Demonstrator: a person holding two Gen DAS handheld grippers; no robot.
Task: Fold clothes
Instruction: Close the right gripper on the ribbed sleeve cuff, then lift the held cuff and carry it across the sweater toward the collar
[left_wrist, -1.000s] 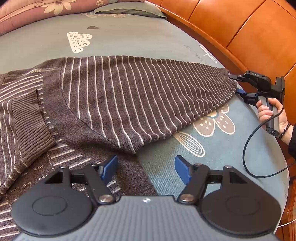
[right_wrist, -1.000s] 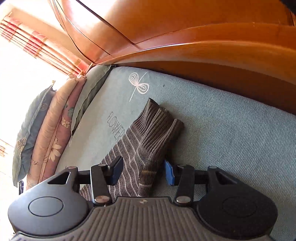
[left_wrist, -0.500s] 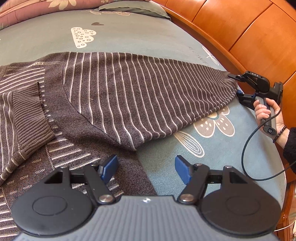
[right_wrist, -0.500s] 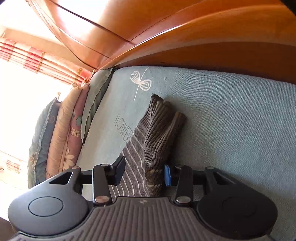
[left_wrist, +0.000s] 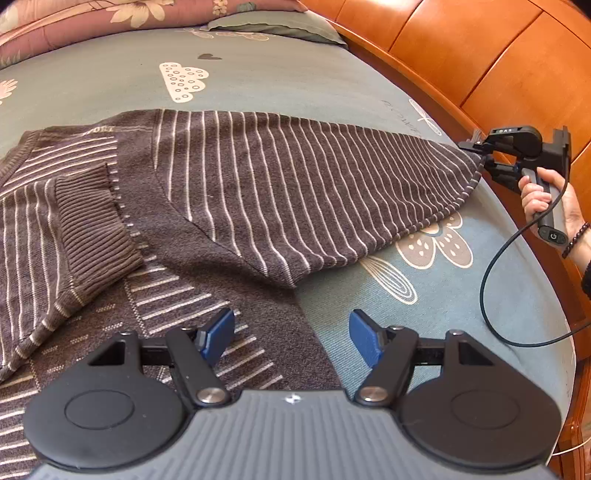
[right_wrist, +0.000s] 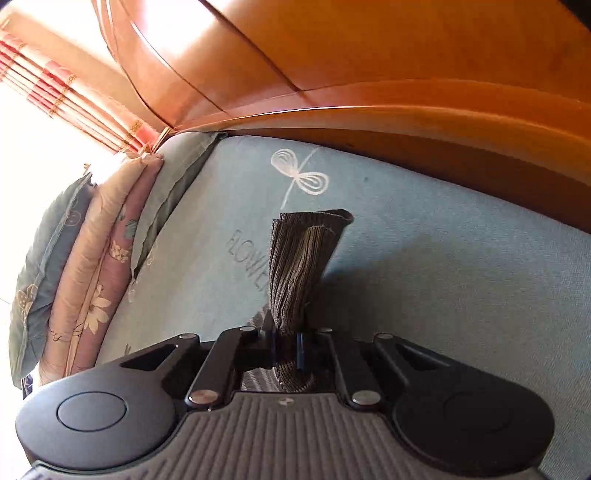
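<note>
Big teal bedsheet (left_wrist: 280, 85) spreads ahead of both tools, wooden headboard (right_wrist: 369, 66) beyond it. Across the sheet lies the striped sweater (left_wrist: 258, 192), its body under and just in front of the left gripper (left_wrist: 291, 334), whose jaws stand spread with nothing between them, hovering over the hem edge. Out at the far right, the sleeve runs to the right gripper (right_wrist: 286, 350), and there it is: jaws have just been closing, now pinching the ribbed cuff (right_wrist: 303, 254), which stands up past the fingertips. Risk from here, I'd say: the bite is only on bunched rib knit, so a quick swing across could slip it free or drag the sweater's body askew, since the left tool pins nothing.
</note>
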